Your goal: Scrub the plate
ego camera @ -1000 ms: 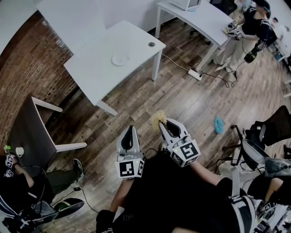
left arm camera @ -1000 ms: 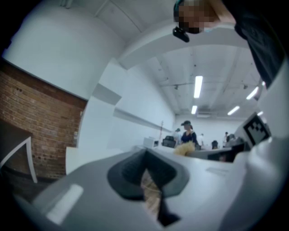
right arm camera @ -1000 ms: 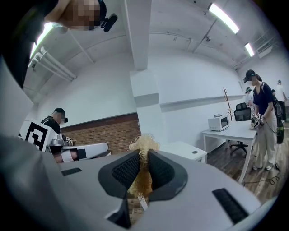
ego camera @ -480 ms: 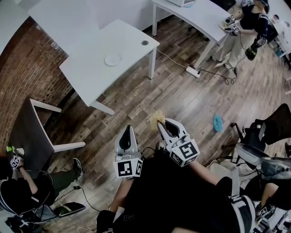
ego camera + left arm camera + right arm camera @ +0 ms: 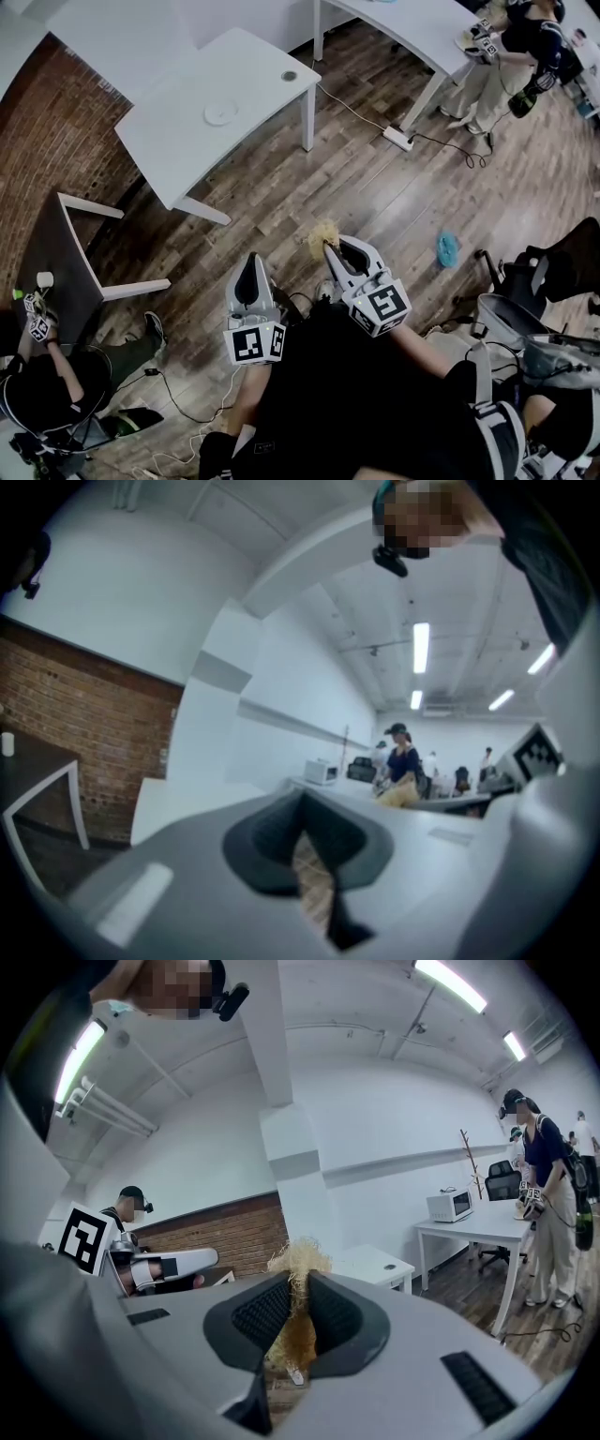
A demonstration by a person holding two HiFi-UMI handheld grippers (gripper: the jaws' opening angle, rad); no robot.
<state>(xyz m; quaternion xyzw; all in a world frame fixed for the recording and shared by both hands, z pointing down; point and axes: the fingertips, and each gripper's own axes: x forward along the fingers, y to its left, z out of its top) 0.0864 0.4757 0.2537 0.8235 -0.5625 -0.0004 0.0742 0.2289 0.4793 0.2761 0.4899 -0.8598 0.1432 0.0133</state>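
Observation:
A small white plate [image 5: 218, 114] lies on a white table [image 5: 178, 141] across the wooden floor, well ahead of both grippers. My right gripper [image 5: 328, 246] is held at chest height, shut on a straw-yellow fibrous scrubber [image 5: 320, 234]. In the right gripper view the scrubber [image 5: 298, 1274] sticks up between the jaws of the right gripper [image 5: 296, 1314], and the plate is not visible there. My left gripper [image 5: 250, 265] hangs beside it, shut with nothing in it. The left gripper [image 5: 302, 822] shows only floor through the slit below its pads.
A dark desk [image 5: 42, 272] with a white frame stands at the left, with a seated person [image 5: 56, 375] below it. A power strip [image 5: 396, 138] and cable lie on the floor, and a blue object [image 5: 447, 250] lies to the right. People stand by a second white table [image 5: 412, 33].
The table and plate have drifted left in the head view as the view shifts. Both grippers keep their pose, and the right one holds the scrubber throughout.

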